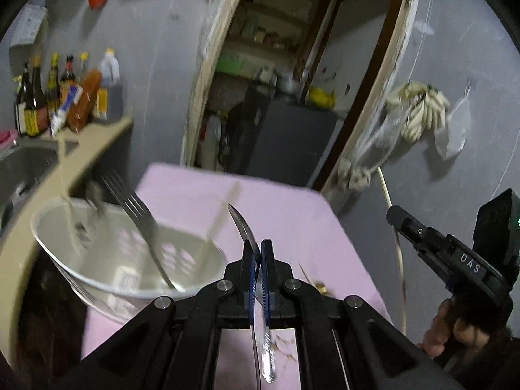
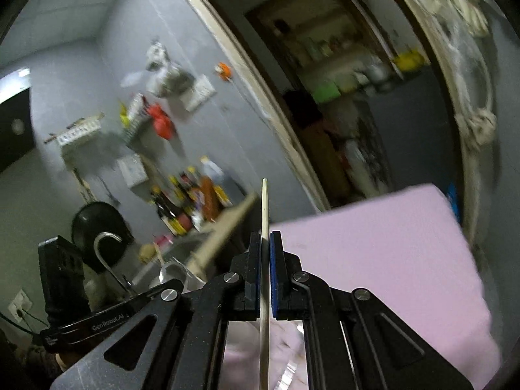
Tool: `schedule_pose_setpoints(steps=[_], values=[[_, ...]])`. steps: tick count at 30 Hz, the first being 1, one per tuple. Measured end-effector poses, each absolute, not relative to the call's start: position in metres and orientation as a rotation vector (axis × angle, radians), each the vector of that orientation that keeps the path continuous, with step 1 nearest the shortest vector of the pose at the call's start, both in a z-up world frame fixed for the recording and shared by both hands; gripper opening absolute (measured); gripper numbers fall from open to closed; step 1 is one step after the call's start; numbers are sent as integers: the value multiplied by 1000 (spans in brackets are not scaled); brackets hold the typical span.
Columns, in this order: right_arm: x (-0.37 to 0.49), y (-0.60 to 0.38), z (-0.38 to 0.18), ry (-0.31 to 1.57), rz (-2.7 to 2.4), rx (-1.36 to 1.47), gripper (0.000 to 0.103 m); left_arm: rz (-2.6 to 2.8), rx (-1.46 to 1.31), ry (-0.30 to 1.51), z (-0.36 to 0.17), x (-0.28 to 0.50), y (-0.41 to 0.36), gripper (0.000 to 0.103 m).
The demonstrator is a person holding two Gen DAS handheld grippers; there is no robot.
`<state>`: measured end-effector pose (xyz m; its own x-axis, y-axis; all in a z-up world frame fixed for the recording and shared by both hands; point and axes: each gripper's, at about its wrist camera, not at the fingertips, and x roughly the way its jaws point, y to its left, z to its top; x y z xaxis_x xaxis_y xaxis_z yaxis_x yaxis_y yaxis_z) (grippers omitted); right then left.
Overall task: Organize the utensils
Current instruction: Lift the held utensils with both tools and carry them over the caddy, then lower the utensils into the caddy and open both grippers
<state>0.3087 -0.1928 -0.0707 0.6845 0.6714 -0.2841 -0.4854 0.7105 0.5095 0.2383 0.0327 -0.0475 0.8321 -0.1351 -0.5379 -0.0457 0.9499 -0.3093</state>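
Note:
My left gripper (image 1: pixel 258 247) is shut on a metal utensil (image 1: pixel 242 224). Its curved tip sticks out ahead of the pads and its patterned handle hangs below them. To its left a white perforated basket (image 1: pixel 42 237) stands on the pink-covered table (image 1: pixel 292 214), with a fork (image 1: pixel 136 208) and a blurred pale stick (image 1: pixel 221 214) leaning in it. In the right wrist view my right gripper (image 2: pixel 266 237) is shut on a pale chopstick (image 2: pixel 265 201), held upright above the table (image 2: pixel 390 243). The left wrist view shows the right gripper (image 1: pixel 395 216) at the far right, raised in a hand.
A beige counter (image 1: pixel 97 143) with several sauce bottles (image 1: pixel 48 97) and a sink (image 1: pixel 22 162) runs along the left. An open doorway (image 1: pixel 276 81) lies beyond the table. Bags and cloths (image 1: pixel 419 110) hang on the grey wall at right. Small scraps (image 1: pixel 320 287) lie on the cloth.

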Motion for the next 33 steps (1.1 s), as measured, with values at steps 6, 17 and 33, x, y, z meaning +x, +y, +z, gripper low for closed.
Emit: schedule_pose_setpoints(steps=[6, 17, 33], values=[[311, -133, -43, 374, 751, 445, 4, -5, -329, 499, -13, 229, 86, 4], [322, -57, -36, 288, 766, 539, 5, 89, -411, 389, -11, 242, 174, 4], [323, -39, -64, 228, 602, 490, 5, 82, -546, 316, -61, 255, 208, 4]])
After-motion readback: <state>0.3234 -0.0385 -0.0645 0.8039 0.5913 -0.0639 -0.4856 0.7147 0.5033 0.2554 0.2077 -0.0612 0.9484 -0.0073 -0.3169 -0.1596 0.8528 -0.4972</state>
